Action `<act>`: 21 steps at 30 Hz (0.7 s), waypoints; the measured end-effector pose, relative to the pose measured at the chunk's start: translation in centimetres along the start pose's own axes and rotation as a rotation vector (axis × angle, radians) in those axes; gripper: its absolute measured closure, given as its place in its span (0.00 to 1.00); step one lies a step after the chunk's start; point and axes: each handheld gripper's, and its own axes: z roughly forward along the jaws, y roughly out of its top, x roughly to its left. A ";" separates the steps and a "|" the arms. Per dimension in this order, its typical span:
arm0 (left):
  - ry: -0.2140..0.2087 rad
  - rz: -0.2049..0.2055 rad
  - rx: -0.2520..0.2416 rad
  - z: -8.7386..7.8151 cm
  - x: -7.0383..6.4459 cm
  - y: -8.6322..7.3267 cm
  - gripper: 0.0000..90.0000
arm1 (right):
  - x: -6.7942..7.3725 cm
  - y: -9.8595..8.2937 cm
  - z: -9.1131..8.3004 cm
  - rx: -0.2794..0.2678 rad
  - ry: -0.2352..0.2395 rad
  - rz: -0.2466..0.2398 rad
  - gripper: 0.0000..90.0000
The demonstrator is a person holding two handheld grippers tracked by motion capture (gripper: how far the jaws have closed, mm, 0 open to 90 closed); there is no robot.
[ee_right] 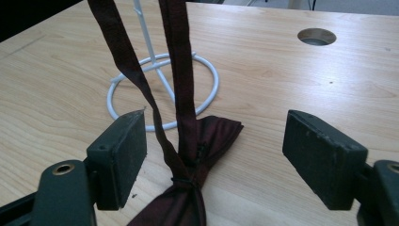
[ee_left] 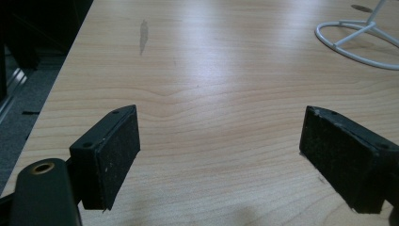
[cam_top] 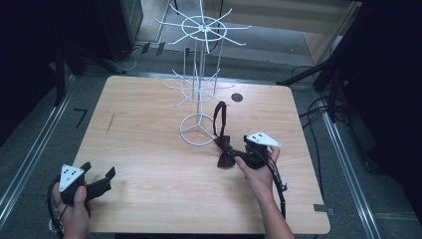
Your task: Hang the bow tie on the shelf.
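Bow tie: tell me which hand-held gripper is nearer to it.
Right. The right hand-held gripper is open right at the bow tie, jaws either side of its knot. The left hand-held gripper is open at the table's near-left corner.

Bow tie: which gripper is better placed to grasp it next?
Right. The right gripper is open with the bow tie lying between its jaws, beside the rack base. The left gripper is open over bare table near the left edge, far from the tie.
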 end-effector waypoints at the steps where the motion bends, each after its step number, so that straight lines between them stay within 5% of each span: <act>1: 0.000 0.000 0.000 0.0 0.0 0.0 0.15 | -0.2 -0.1 -0.2 -0.002 -0.002 0.001 0.25; 21: 0.001 0.000 -0.003 0.0 -0.1 0.0 0.15 | -3.1 -2.4 -3.3 -0.009 -0.050 0.038 0.19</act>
